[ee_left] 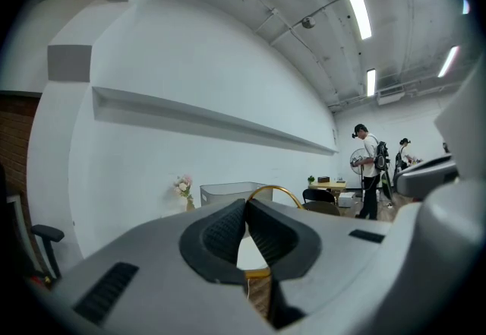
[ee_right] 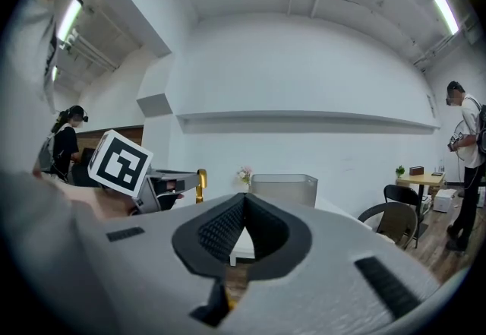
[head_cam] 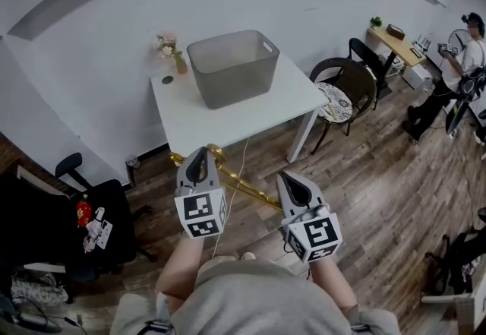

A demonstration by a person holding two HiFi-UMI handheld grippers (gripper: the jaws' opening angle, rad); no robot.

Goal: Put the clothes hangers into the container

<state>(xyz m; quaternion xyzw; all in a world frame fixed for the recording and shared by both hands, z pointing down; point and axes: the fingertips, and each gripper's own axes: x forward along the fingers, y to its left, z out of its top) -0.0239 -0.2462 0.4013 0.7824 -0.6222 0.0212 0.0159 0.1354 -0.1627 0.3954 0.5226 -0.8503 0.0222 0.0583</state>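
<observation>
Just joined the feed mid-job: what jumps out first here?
A gold hanger gleams low in the middle, pinched by the left gripper and the right gripper. Beyond it, a grey container stands on the white table, flowers beside it.

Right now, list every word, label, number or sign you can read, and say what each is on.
No readable text anywhere.
Left gripper and right gripper cubes: black-and-white square patterns, no letters or numbers.
White tag on the black chair: marks too small to read.
Container, gold hanger: no print visible.
</observation>
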